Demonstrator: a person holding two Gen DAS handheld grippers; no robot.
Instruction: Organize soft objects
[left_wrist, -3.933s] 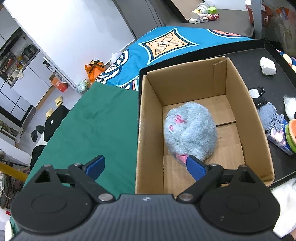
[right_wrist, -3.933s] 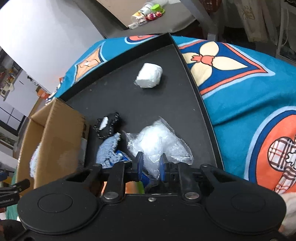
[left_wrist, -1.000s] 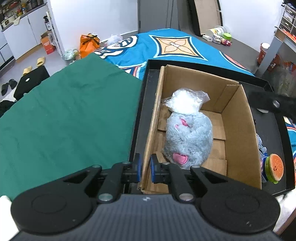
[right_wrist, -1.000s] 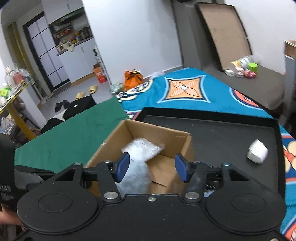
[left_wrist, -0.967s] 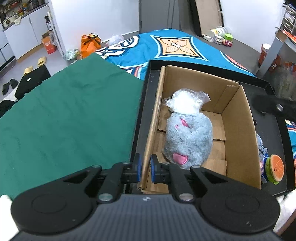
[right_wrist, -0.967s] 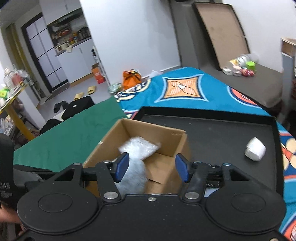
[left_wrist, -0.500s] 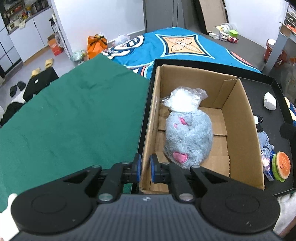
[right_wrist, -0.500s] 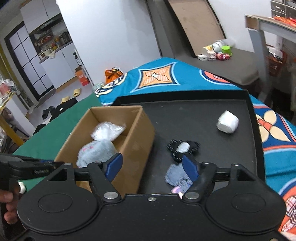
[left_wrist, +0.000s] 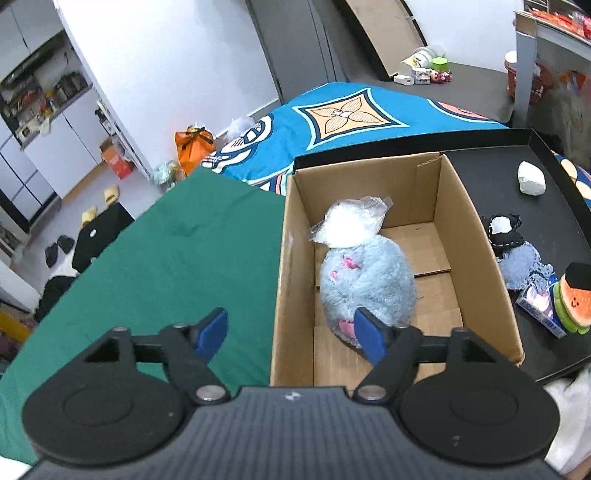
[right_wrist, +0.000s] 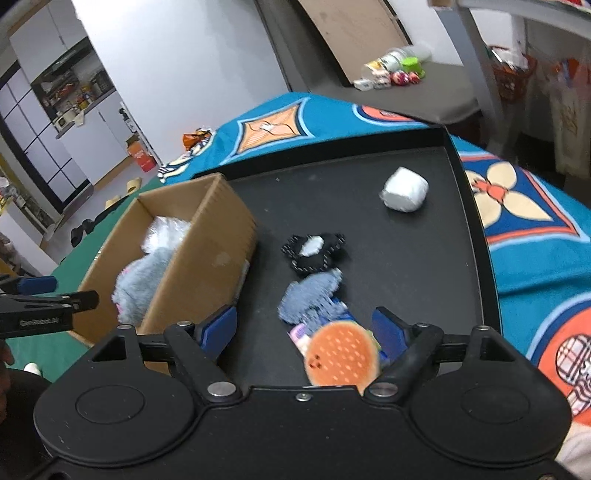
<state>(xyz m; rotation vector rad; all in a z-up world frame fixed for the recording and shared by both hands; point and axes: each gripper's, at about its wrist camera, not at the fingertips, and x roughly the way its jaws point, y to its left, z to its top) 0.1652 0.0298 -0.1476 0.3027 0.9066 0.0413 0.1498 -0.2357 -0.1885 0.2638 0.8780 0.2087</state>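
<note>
One cardboard box, centre frame: one grey plush toy, one plastic bag. Left tongs and right tongs: just opened wide, empty.

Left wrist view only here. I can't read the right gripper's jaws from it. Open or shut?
Observer: Open. The right gripper has just been opening its jaws, and nothing is pinched.
Operator: Anything between them?
Observer: The burger toy lies between the fingers, with neither pad pressing on it.
Operator: Anything hidden beside the box's far wall?
Observer: No. There's only bare black tray next to the cardboard box.
</note>
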